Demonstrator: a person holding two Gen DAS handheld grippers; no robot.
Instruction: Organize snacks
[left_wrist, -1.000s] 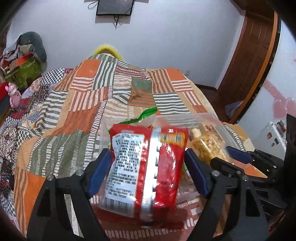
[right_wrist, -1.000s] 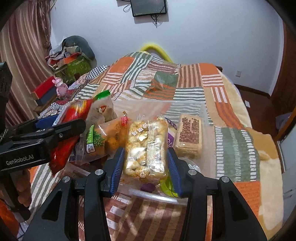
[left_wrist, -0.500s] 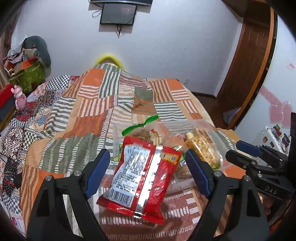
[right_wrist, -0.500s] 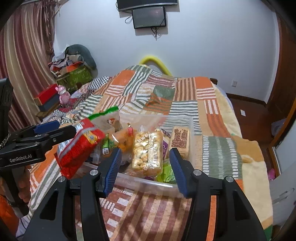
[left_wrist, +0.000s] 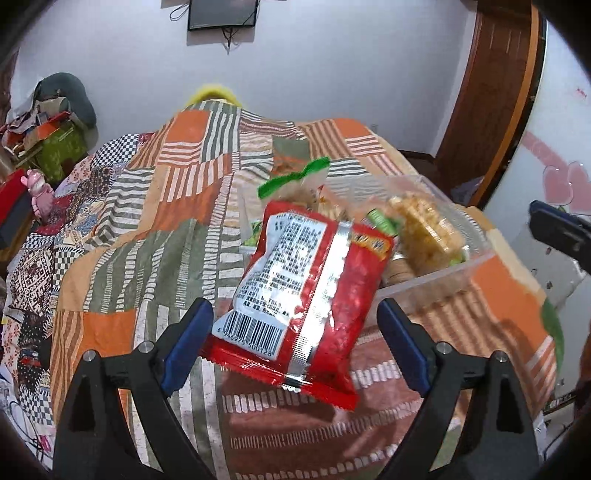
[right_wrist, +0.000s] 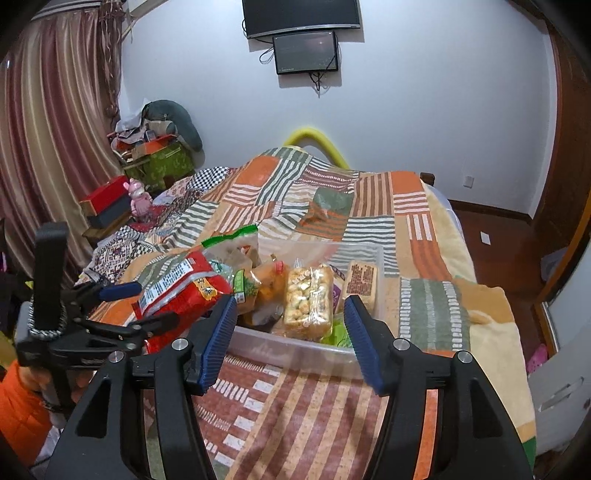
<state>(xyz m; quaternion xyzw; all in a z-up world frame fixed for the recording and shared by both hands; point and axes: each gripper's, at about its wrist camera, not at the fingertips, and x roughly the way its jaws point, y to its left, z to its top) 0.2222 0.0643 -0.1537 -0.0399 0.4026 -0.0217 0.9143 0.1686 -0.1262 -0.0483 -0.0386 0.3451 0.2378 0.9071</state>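
A clear plastic bin (right_wrist: 295, 345) full of snack packs sits on the patchwork bed. A red snack bag (left_wrist: 306, 291) leans on the bin's near left edge and lies between the wide-open fingers of my left gripper (left_wrist: 293, 343), which do not touch it. It also shows in the right wrist view (right_wrist: 181, 291). My right gripper (right_wrist: 291, 339) is open and empty, just in front of the bin. In the bin are a puffed-rice pack (right_wrist: 308, 301), a brown wafer pack (right_wrist: 360, 282) and a green-topped bag (right_wrist: 231, 243).
The patchwork quilt (right_wrist: 332, 206) covers the whole bed. Clutter and a pink toy (right_wrist: 138, 195) stand at the left by the curtain. A wooden door (left_wrist: 495, 103) is at the right. The left gripper's body (right_wrist: 74, 332) is seen at the left in the right wrist view.
My left gripper opened and let go of the red bag, which now rests against the bin. My right gripper released the puffed-rice pack into the bin and both grippers drew back.
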